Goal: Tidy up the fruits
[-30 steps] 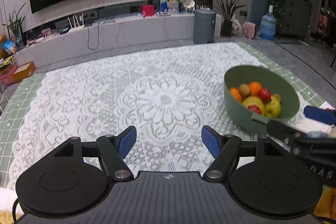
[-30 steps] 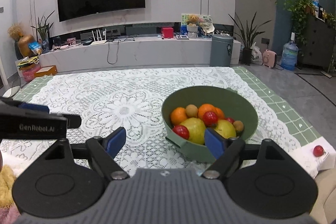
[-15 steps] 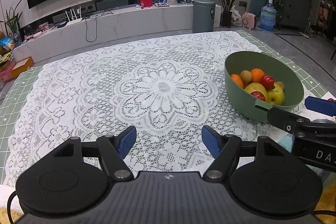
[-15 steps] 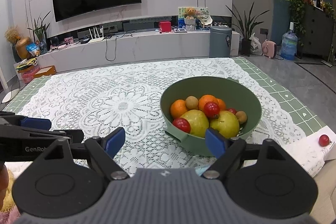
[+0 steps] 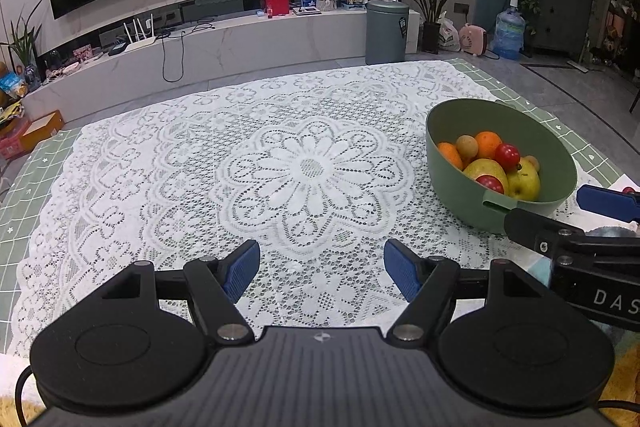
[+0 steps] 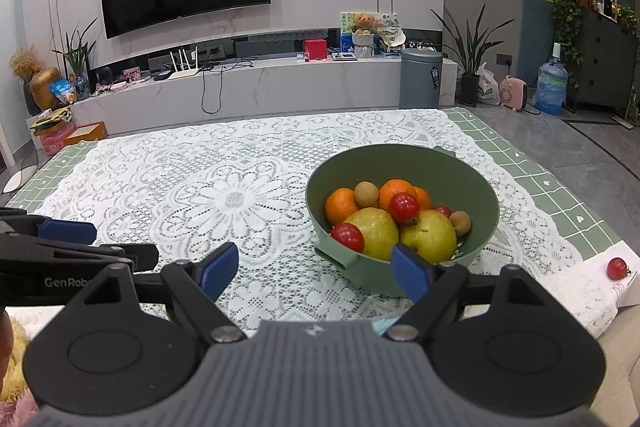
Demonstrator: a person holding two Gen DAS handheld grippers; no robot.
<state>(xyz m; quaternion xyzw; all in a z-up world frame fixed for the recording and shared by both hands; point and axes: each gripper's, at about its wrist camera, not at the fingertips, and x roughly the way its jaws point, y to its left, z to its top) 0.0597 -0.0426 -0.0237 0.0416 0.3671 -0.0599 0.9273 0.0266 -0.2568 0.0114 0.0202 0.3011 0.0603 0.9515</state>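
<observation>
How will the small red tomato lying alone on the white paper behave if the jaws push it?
The small red tomato looks round and smooth, so it would probably roll. It lies near the edge of the white paper, so it may roll off. Its skin seems thin, so squeezing might bruise it.

So the table point(image 6: 560, 203) has a green grid-pattern cover, and a big white lace cloth point(image 6: 224, 195) with a flower in the middle is spread over most of it. A green bowl point(image 6: 472, 183) sits on the lace toward the right, piled with oranges, yellow-green apples, small red tomatoes and a few little brown round fruits. Off at the near right corner there's a white sheet or napkin point(image 6: 592, 283) with one lone red tomato point(image 6: 616, 268) lying on it, well apart from the bowl.
</observation>
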